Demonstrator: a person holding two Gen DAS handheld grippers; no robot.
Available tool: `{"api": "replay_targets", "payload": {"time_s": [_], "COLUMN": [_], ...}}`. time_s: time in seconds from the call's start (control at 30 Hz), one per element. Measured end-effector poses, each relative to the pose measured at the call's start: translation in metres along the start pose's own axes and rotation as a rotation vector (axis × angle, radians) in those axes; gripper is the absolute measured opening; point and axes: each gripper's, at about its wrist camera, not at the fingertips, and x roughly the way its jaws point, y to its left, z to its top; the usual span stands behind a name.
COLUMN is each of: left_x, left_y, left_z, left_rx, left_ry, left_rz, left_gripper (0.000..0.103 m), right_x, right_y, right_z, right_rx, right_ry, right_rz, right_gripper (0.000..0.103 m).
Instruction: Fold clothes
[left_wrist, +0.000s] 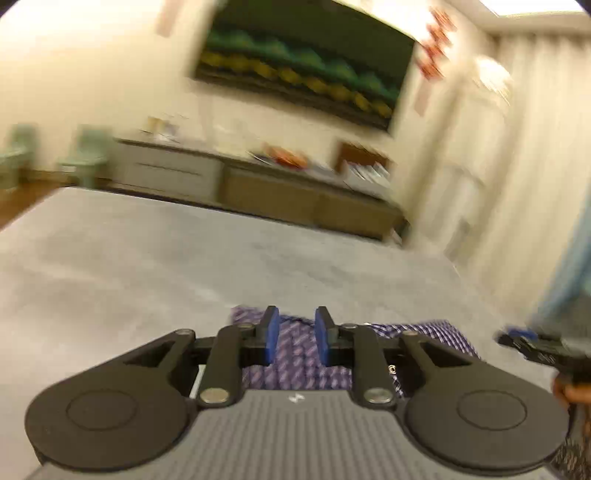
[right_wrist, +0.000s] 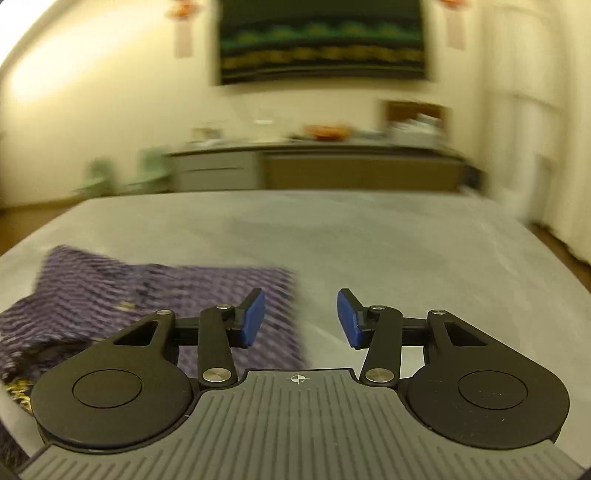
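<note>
Shirt: purple checked shirt (left_wrist: 303, 362) lies rumpled on the grey bed (left_wrist: 147, 266)
Left gripper (left_wrist: 296, 334): above the shirt; jaws parted, empty
Right gripper (right_wrist: 301, 319): at the shirt's right edge; jaws spread wide, empty

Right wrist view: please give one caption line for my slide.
Open right gripper above the grey bed, purple checked cloth lying at its left.

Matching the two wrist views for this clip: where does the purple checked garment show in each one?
Left wrist: purple checked garment at bottom centre, lying behind the open left gripper.
Right wrist: garment at lower left, partly behind the left finger of the open right gripper.
Shared landmark: the dark green-and-yellow wall picture above the sideboard.
</note>
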Motion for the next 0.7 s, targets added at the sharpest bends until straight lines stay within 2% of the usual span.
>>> {"api": "replay_targets", "payload": {"time_s": [0.13,0.27,0.3,0.33,0.43,0.5,0.57,0.63,0.7], "left_x": [0.079,0.121,0.122,0.121,0.118,0.119,0.107,0.077,0.047], "left_y": [-0.006,0.016,0.024,0.029,0.027,0.021,0.016,0.006,-0.002], "left_z": [0.012,-0.015,-0.021,-0.025,-0.030,-0.023,-0.016,-0.016,-0.026], "left_rx": [0.111,0.094,0.058,0.035,0.070,0.079,0.074,0.102,0.125], "left_ry": [0.144,0.250,0.254,0.257,0.243,0.234,0.200,0.156,0.138], "left_rz": [0.020,0.047,0.036,0.027,0.028,0.039,0.061,0.053,0.028], "left_gripper": [0.024,0.028,0.028,0.028,0.028,0.028,0.026,0.025,0.025], "right_x": [0.043,0.100,0.106,0.110,0.120,0.125,0.126,0.126,0.096], "right_y": [0.024,0.020,0.017,0.014,0.004,0.000,0.003,0.004,-0.004], "right_z": [0.032,0.038,0.036,0.034,0.029,0.028,0.030,0.034,0.043], "right_rx": [-0.164,-0.243,-0.246,-0.244,-0.240,-0.237,-0.249,-0.239,-0.230], "right_ry": [0.038,0.209,0.227,0.239,0.273,0.290,0.298,0.313,0.245], "right_rz": [0.125,0.194,0.205,0.215,0.243,0.253,0.237,0.220,0.191], "right_gripper": [0.048,0.045,0.040,0.041,0.043,0.046,0.046,0.046,0.044]}}
